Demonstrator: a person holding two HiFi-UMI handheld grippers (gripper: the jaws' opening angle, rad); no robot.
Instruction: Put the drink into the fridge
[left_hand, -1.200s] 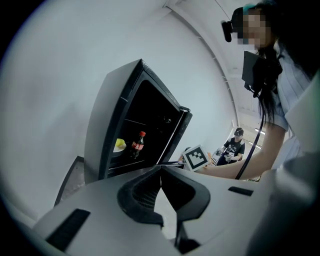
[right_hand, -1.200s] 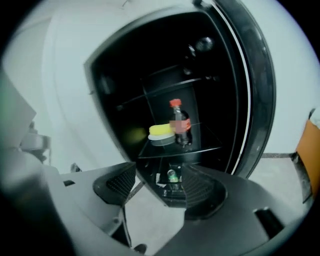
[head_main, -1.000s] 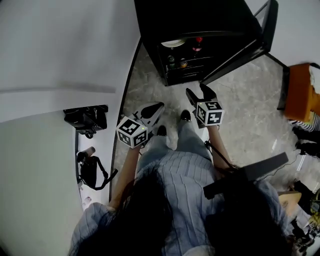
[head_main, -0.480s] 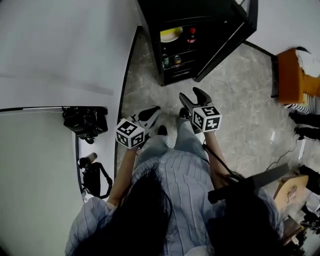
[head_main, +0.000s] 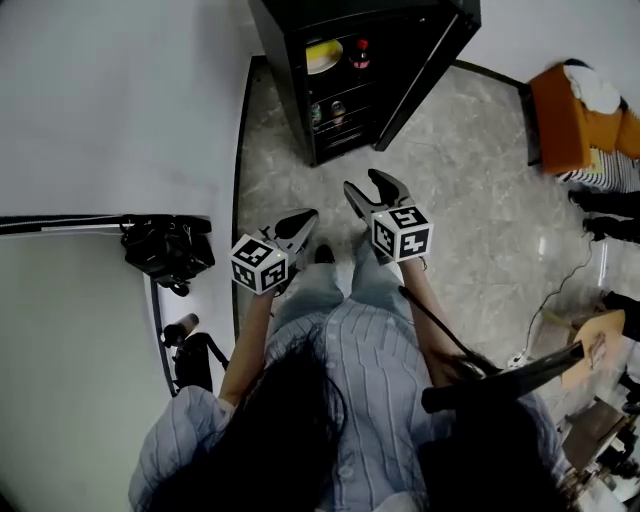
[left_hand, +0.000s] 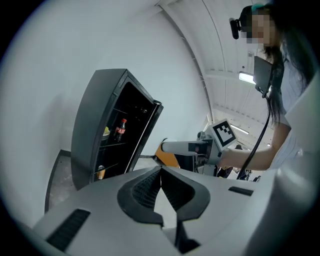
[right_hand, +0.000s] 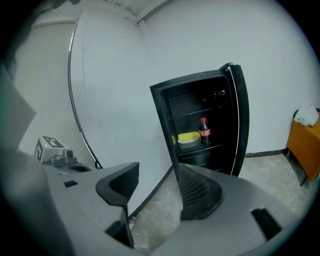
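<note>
Drink – a red-cap cola bottle – stands up on a shelf inside the fridge, right beside the yellow bowl. The door is wide open, so the job looks nearly done. I think shutting the door comes next. Go slow, w/ a soft push on the door edge, so the bottle won't tip.

L gripper is pressed together, empty. R gripper is spread – it just closed a bit – nothing in it.

Count: 1 bottle, 1 bowl, 2 small cans lower down, 2 grippers.
</note>
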